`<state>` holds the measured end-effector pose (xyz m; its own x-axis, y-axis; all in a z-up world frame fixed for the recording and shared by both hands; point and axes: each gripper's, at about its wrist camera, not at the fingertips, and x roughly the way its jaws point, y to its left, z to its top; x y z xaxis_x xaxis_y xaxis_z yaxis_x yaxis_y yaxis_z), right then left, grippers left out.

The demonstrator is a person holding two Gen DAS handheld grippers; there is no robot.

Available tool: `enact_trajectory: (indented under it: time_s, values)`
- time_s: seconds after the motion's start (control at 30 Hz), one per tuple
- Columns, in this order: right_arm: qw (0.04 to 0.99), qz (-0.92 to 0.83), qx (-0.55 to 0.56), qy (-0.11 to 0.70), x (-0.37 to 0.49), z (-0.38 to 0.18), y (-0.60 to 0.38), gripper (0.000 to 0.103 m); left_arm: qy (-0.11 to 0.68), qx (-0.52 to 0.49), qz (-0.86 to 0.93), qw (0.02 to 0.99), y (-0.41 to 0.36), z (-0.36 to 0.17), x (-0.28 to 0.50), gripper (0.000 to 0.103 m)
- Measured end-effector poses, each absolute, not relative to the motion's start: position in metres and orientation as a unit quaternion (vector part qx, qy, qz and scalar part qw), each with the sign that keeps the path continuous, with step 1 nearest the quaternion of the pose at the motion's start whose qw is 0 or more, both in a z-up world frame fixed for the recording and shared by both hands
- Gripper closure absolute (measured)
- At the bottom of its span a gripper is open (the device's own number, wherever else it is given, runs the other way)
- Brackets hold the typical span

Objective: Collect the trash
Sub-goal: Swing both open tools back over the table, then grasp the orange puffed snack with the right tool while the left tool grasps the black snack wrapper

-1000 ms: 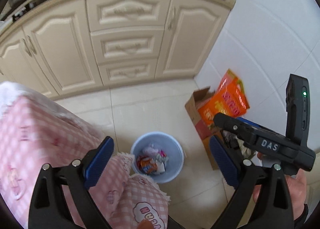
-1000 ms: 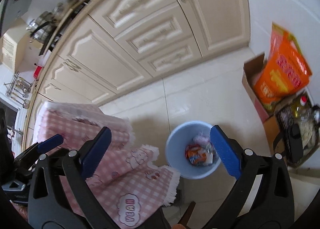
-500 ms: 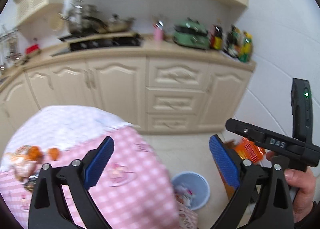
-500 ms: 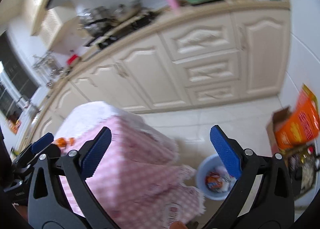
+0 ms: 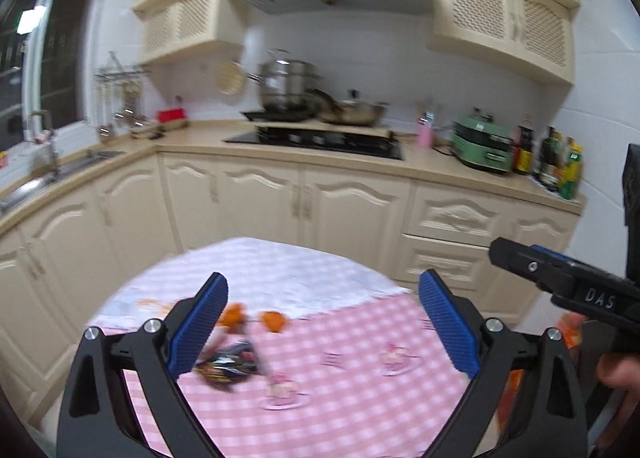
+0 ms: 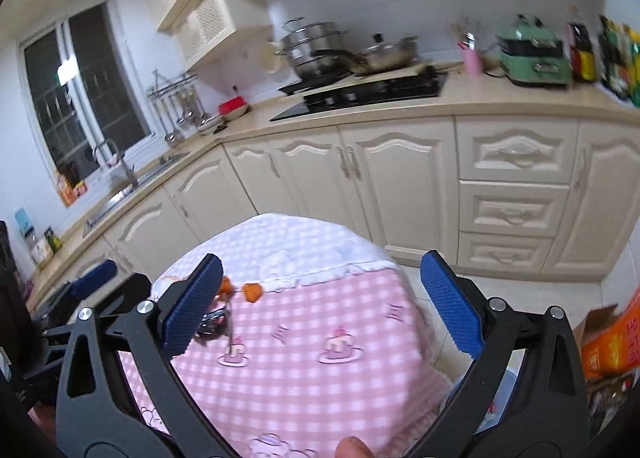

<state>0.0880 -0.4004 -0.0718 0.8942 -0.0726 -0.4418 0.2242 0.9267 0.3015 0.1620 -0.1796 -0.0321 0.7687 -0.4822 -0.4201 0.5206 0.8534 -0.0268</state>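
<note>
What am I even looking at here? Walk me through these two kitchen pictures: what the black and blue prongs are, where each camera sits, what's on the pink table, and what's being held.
No robot here: a person carries a hand-held two-finger gripper in each hand, each with a fisheye camera looking along its fingers. One picture is from the left gripper, the other from the right gripper; the blue prongs are their finger pads. Both grippers are open and hold nothing. Below them is a table with a pink checked cloth. On it lie a dark snack wrapper and orange scraps, blurred. The left view also catches the right gripper at its right edge.
</note>
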Motion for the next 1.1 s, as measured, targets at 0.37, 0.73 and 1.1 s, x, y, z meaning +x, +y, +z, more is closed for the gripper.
enact_trajectory:
  time_s: [0.37,0.73,1.1]
  values:
    - [0.948,-0.029,0.117,0.296,0.145,-0.064,-0.340,0.006,0.215,0.064,-0.170,0.959,-0.089,-0.026,0.172,0.009]
    - [0.929,-0.001,0.072,0.364,0.209,-0.119,-0.310,0.006,0.259,0.065,-0.154,0.951,-0.054,-0.069,0.201,0.009]
    - [0.902,0.003,0.048,0.428,0.258,-0.194,-0.308,0.008,0.329,0.081,-0.206,0.918,-0.087,-0.146,0.239,0.009]
